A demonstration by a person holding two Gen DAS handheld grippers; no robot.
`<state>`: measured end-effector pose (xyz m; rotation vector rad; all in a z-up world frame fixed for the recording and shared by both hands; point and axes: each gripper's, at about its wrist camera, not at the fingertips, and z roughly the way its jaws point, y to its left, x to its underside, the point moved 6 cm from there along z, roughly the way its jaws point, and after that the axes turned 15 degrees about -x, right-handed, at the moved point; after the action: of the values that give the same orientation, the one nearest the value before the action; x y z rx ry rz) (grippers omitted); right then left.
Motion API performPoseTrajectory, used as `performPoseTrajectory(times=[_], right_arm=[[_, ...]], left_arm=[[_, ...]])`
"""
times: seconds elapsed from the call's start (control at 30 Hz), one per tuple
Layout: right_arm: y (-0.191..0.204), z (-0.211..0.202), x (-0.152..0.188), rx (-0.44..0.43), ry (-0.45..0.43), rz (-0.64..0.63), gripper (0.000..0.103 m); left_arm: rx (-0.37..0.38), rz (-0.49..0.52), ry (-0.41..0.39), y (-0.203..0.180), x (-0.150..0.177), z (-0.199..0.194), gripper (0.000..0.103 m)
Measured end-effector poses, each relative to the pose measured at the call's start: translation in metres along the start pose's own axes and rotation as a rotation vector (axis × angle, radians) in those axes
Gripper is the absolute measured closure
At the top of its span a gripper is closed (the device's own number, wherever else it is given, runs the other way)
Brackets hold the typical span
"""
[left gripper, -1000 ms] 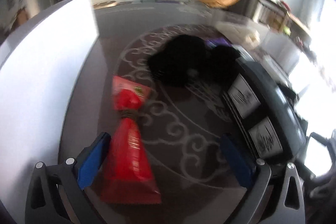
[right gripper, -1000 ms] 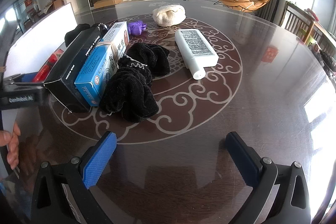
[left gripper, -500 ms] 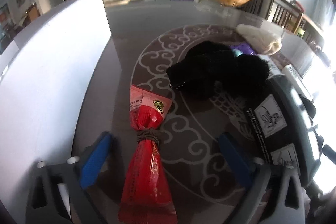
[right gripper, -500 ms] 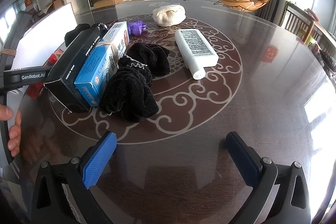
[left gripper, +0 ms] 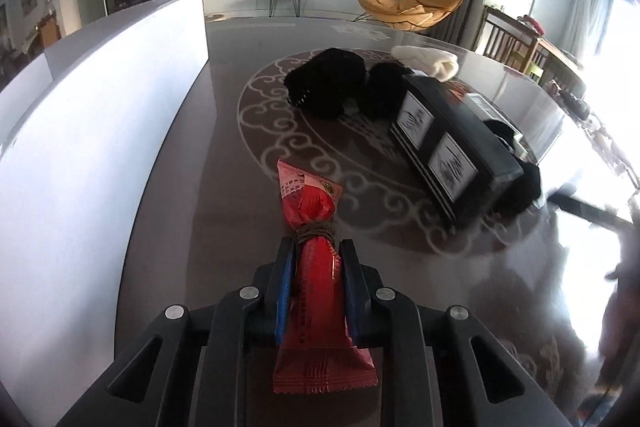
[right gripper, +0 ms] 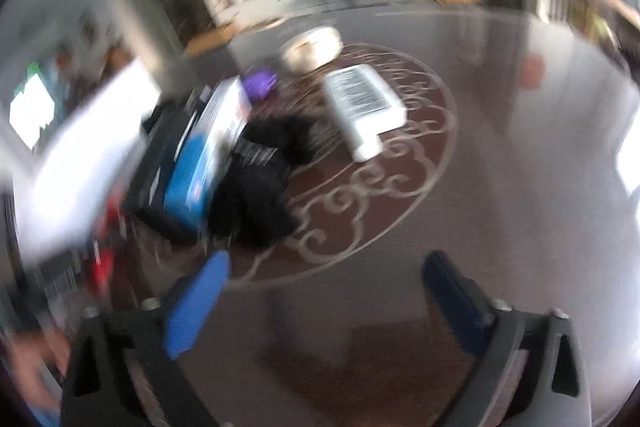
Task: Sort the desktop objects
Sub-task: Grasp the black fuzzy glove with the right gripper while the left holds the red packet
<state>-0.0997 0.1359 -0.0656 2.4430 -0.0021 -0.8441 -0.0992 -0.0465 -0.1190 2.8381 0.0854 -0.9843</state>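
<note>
My left gripper [left gripper: 316, 247] is shut on a red snack packet [left gripper: 316, 279] tied with a brown band, its top end sticking out past the fingertips. Beyond it lie black fluffy cloths [left gripper: 332, 87], a black box [left gripper: 448, 135] and a cream cloth [left gripper: 428, 61]. My right gripper [right gripper: 324, 267] is open and empty above the table; this view is blurred. It shows the black box [right gripper: 160, 147], a blue box [right gripper: 196, 171], black cloths [right gripper: 256, 195], a white bottle [right gripper: 364, 103], a purple object [right gripper: 260, 85] and the cream cloth [right gripper: 312, 47].
A tall white bin wall [left gripper: 88, 155] runs along the left of the dark patterned table [left gripper: 248, 39]. In the right wrist view the same white wall [right gripper: 80, 163] stands at the left. The table's far right edge [left gripper: 560, 99] is bright with glare.
My left gripper went from open around the red packet to shut on it. My right gripper started moving, tilting and blurring its view; it stays open.
</note>
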Motion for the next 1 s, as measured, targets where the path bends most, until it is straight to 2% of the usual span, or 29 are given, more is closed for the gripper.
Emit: performPoseTrajectory(times=[0.07,0.17,0.23,0.3,0.33,0.47,0.63,0.83,0.9,1.0], right_arm=[[0.003,0.008,-0.016,-0.022,0.021,0.042,0.031],[0.027,0.032,-0.035,-0.083,0.065,0.015,0.037],[0.038,0.051,-0.034,-0.093,0.125,-0.012,0.049],[0.045,0.065,-0.026,-0.125,0.186,-0.019,0.066],[0.049,0.066,-0.021,-0.13,0.203,-0.037,0.07],[0.057,0.049,0.004,-0.123,0.264,-0.145,0.072],[0.048,0.001,0.041,-0.156,0.242,-0.102,0.072],[0.048,-0.031,0.072,-0.245,0.213,-0.014,0.072],[0.051,-0.029,0.08,-0.221,0.231,-0.029,0.072],[0.055,-0.023,0.088,-0.15,0.283,-0.098,0.062]], left_arm=[[-0.002,0.005,-0.001,-0.002,-0.001,-0.001,0.082],[0.002,0.006,0.0,-0.001,0.002,-0.002,0.082],[0.014,-0.002,0.001,0.001,0.006,-0.004,0.082],[0.028,-0.002,0.001,0.005,0.01,-0.007,0.082],[0.036,-0.001,-0.001,0.004,0.011,-0.009,0.082],[0.088,0.004,-0.004,0.002,0.024,-0.019,0.082],[0.153,-0.011,-0.017,-0.01,0.042,-0.039,0.082],[0.199,-0.036,-0.07,-0.01,0.04,-0.068,0.083],[0.195,-0.022,-0.06,-0.008,0.042,-0.068,0.083],[0.201,0.001,-0.026,-0.006,0.051,-0.061,0.083]])
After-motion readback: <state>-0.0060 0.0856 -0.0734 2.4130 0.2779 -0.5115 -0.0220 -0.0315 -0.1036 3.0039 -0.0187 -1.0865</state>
